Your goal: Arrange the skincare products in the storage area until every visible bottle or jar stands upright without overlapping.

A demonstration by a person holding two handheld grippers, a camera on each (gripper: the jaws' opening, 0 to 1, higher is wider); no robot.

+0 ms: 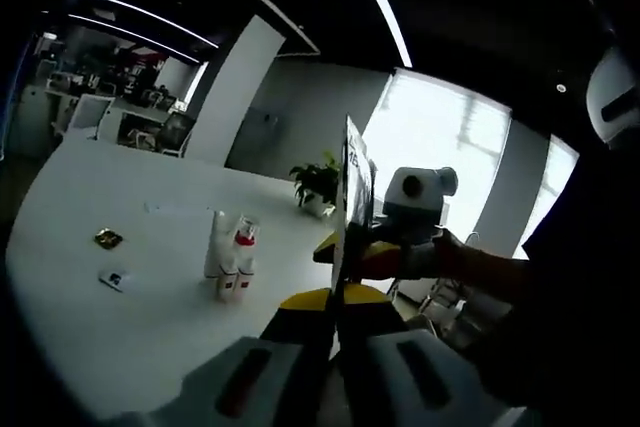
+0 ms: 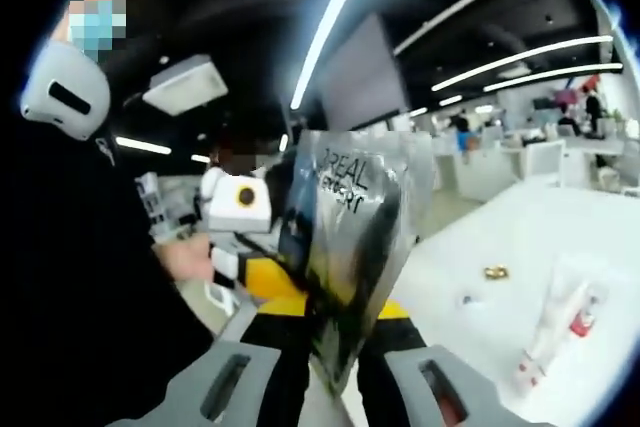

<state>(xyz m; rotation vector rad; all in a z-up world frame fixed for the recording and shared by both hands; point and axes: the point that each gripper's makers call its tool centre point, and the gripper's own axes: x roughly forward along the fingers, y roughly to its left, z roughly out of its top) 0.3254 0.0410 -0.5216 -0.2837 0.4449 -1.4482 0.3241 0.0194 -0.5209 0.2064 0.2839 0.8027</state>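
Up close in the left gripper view, the left gripper [image 1: 335, 372] has its two grey jaws pressed onto the bottom edge of a thin shiny packet [image 1: 352, 209], which stands edge-on between them and rises straight up the middle of the view. Just beyond, on the far side of the packet, the right gripper [image 1: 352, 247] shows its yellow and black body, gripped by a person's hand [image 1: 462, 255]; its tips meet the packet, but whether they pinch it cannot be told from this side.

In the right gripper view the same packet [image 2: 350, 247] is seen flat-on, a see-through glossy sachet with dark print near its top, its lower corner sitting between the right gripper [image 2: 338, 372] jaws, which are closed onto it. Behind the packet the left gripper [image 2: 262, 269] comes in from the left, with a hand [image 2: 185, 259] around it.

Farther off, on the white table [image 1: 120, 317], a small cluster of bottles [image 1: 232, 257] stands upright, white with red parts, touching or nearly touching one another and well apart from both tools. The right gripper view shows them at the right edge [image 2: 562, 322], blurred. Beyond them lie a small gold item [image 1: 108, 238] and a small flat white piece [image 1: 115, 279]. At the far side of the table stands a potted plant [image 1: 318, 185].
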